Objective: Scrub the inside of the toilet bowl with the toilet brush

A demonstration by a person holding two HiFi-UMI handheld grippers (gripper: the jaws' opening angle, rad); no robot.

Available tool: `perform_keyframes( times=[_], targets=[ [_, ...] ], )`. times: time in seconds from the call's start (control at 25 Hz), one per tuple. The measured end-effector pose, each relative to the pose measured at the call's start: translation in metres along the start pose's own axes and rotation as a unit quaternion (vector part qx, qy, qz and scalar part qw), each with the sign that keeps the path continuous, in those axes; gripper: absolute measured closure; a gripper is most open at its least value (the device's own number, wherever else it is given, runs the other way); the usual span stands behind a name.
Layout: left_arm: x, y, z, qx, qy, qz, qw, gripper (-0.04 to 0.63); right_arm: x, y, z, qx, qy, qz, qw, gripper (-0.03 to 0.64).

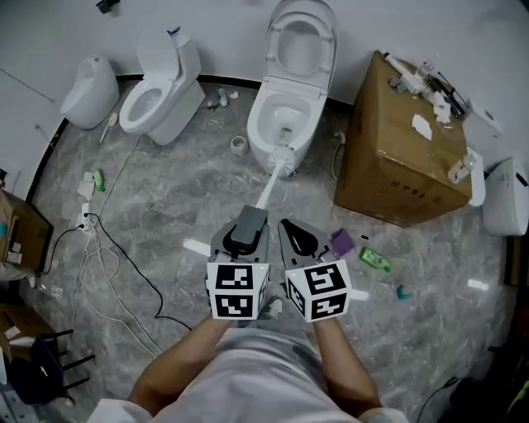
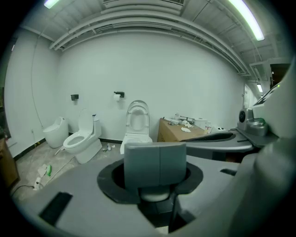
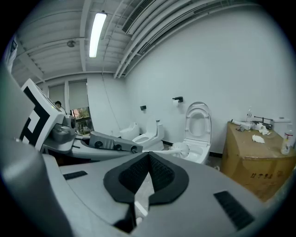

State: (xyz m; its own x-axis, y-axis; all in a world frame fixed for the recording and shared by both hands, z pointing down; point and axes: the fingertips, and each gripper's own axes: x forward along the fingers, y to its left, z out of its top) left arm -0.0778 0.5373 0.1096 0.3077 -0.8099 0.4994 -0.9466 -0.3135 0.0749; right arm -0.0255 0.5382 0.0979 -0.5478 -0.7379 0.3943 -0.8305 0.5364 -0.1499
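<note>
Grips the toilet brush (image 1: 270, 185) by its dark grey handle end in the left gripper (image 1: 248, 223), with both jaws clamped tight on it. Points the white shaft forward, with the bristle head at the front rim of the toilet bowl (image 1: 263, 124), under the raised lid (image 1: 322, 21); cannot tell whether the bristles touch the porcelain. Holds the right gripper (image 1: 299, 237) just beside the left, jaws pinched together at the tips, with nothing between them.

Hemmed in on the right of the bowl by a large cardboard box (image 1: 388, 140) with loose white parts on top. Roll of tape (image 1: 239, 145) on the grey marbled floor (image 1: 182, 190), just left of the bowl's base. Further left, a second toilet (image 1: 161, 107) against the wall. Near the right gripper, a purple object (image 1: 341, 242) and a green bottle (image 1: 374, 260). Tangle of cables (image 1: 97, 248) well off to the left.
</note>
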Motion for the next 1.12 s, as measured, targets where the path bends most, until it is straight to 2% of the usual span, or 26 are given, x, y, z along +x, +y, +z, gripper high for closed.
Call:
perform_keyframes(
  times=[0.4,1.12],
  targets=[
    [0.036,0.025,0.009,0.002,0.01,-0.011,0.9999,0.439,0.042,-0.016,0.007,0.01,0.01,-0.007,1.0,0.618],
    [0.172,0.12,0.061,-0.004,0.052,-0.061,0.9968,0.439,0.191,-0.072,0.055,0.04,0.047,-0.059,0.996,0.618]
  ],
)
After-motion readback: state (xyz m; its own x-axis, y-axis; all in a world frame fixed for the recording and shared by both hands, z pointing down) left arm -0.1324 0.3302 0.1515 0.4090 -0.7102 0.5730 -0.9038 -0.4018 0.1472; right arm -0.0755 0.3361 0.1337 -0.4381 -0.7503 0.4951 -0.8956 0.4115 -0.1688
